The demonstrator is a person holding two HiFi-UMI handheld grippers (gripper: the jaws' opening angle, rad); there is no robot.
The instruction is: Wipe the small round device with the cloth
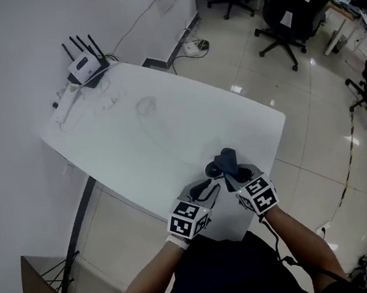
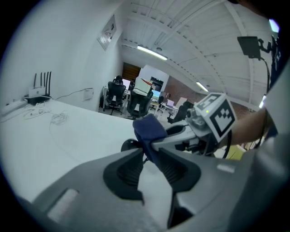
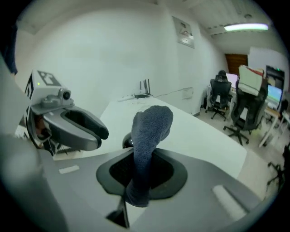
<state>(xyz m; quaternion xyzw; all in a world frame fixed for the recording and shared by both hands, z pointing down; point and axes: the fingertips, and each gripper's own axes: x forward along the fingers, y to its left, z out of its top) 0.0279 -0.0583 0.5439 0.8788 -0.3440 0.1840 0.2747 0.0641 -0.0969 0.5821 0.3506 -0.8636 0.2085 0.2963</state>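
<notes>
Soft, limp cloth (image 3: pixel 152 124) — the right tool (image 3: pixel 144 156) clamps its middle, the free end bunched forward. The small round device (image 1: pixel 212 169) sits near the desk's (image 1: pixel 167 124) front edge, just beyond the left tool (image 2: pixel 149 154), whose jaws stand narrowly apart. It is probably light and slippery — steady it by the rim.

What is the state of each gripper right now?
Left gripper: open, holding nothing.
Right gripper: closed on the cloth.
</notes>
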